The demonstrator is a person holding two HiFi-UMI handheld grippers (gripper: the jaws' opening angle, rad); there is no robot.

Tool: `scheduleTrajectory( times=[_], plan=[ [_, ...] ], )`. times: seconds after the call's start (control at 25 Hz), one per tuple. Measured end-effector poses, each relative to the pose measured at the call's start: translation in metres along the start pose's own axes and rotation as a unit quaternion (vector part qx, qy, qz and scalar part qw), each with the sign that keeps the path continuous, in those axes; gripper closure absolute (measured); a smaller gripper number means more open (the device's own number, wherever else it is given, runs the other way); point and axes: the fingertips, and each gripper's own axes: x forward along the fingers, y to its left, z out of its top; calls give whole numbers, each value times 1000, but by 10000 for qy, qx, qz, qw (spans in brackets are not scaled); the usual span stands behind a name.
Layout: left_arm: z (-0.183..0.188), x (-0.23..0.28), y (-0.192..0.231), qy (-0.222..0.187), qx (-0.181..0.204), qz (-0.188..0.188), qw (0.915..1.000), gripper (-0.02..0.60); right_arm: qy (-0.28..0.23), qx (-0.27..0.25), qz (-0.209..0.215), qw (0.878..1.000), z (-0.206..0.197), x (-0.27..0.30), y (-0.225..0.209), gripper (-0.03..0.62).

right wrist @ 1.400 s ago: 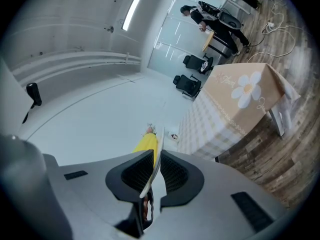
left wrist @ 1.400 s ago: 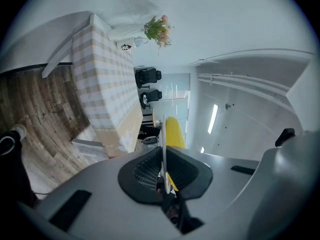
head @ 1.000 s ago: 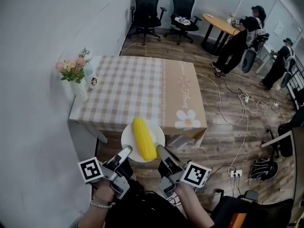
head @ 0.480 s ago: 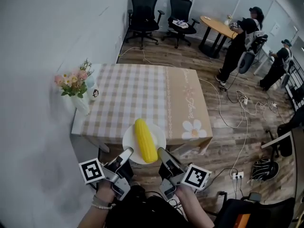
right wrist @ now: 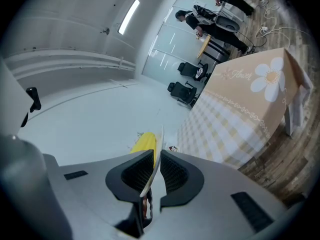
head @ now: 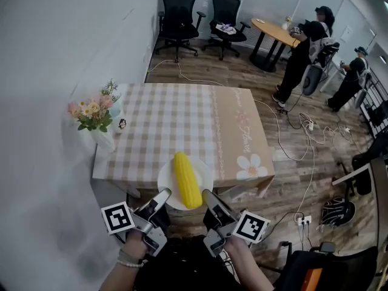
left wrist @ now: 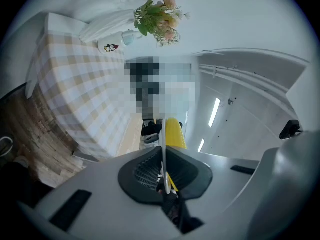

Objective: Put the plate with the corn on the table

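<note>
Two grippers share one white plate [head: 205, 170], each clamped on an opposite side of its near rim. The left gripper [head: 162, 195] has its fingers [left wrist: 144, 167] drawn almost fully together, and the left gripper view shows the thin plate rim standing edge-on between the ribbed black pads, pinched tight. The right gripper [head: 208, 195] has its jaws a little wider apart. In the right gripper view the rim passes at a slant between the pads [right wrist: 173, 172]: it presses against the left pad, and a narrow gap shows on the other side. Both grippers point level, away from the person and toward the table [head: 176, 117].

A yellow corn cob [head: 187, 179] lies lengthwise across the middle of the plate, its far end pointing at the table. Neither gripper touches it.

In the head view the plate overlaps the near edge of the table, which is covered with a beige checked cloth bearing a white flower print on its right side. Whether the plate touches the cloth cannot be told. A vase of flowers [head: 92, 113] and a small white mug [head: 120, 123] stand at the table's left edge, well apart from the plate.
</note>
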Motion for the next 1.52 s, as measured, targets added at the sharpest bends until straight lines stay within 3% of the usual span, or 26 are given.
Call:
scheduleTrajectory(
  times=[0.72,0.92,1.12,1.52],
  plan=[
    [27,41,4,-198,20,25,9998,554,158,-2,119,9998,37,34,-22,523],
    [-4,32,22,-332,2,-9,9994,554,311,-52,166,9994,21,8,-39,523],
    [50,95,14,-341,-4,67,9994,554,384,12,162,9991,83,64,-55,523],
    [78,163,4,-668,-72,75,9977,554,670,3,319,9972,152,99,-75,523]
  ],
)
